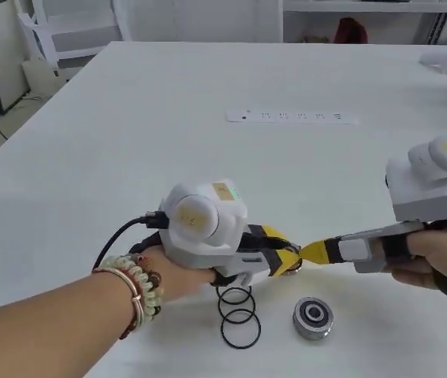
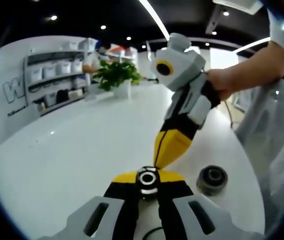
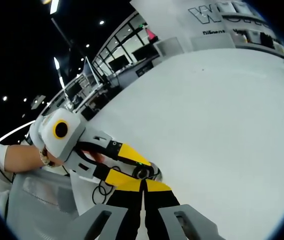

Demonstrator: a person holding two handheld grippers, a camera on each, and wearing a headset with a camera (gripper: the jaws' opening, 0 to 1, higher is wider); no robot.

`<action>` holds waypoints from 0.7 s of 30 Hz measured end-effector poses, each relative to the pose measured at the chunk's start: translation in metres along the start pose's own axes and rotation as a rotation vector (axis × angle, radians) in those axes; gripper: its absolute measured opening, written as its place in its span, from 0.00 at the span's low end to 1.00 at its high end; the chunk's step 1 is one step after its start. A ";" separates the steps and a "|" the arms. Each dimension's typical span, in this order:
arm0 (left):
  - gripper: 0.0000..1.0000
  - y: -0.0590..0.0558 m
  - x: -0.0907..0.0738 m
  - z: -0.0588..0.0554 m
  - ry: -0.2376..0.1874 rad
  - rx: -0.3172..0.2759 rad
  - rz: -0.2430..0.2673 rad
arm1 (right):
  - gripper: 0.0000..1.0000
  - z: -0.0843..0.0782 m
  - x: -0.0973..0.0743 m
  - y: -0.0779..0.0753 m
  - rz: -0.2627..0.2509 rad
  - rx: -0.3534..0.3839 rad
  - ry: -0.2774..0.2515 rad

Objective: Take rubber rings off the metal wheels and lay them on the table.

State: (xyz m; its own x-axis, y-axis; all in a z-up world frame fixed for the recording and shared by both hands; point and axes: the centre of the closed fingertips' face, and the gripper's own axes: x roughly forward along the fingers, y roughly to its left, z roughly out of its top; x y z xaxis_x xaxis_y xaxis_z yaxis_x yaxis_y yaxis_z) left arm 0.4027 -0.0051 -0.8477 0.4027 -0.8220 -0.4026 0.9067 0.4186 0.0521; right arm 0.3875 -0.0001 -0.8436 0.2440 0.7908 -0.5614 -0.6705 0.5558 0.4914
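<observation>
Leverage explains this: my left gripper clamps a small round metal wheel steady; my right gripper, jaws pinched narrow, works its rim.

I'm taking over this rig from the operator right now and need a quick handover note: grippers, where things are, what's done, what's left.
Left gripper: shut on a metal wheel.
Right gripper: jaws shut, tips right at the held wheel. Whether they pinch a ring can't be seen.
On the table: black rubber rings lie overlapping just below the left gripper in the head view. A second wheel lies to their right.
Done: those rings are off and laid down.
Left: probably finish the held wheel, then check the second wheel. I can't tell whether it carries a ring.
</observation>
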 end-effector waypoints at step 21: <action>0.13 -0.001 -0.001 -0.001 0.007 0.008 -0.004 | 0.00 0.004 0.000 0.012 0.059 0.009 -0.008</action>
State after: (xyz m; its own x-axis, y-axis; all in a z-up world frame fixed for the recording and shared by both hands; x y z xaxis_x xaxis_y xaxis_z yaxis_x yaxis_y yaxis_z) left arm 0.4016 -0.0042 -0.8480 0.3986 -0.8208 -0.4092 0.9091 0.4124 0.0584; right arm 0.3819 0.0074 -0.8346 0.2096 0.8241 -0.5262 -0.6777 0.5103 0.5294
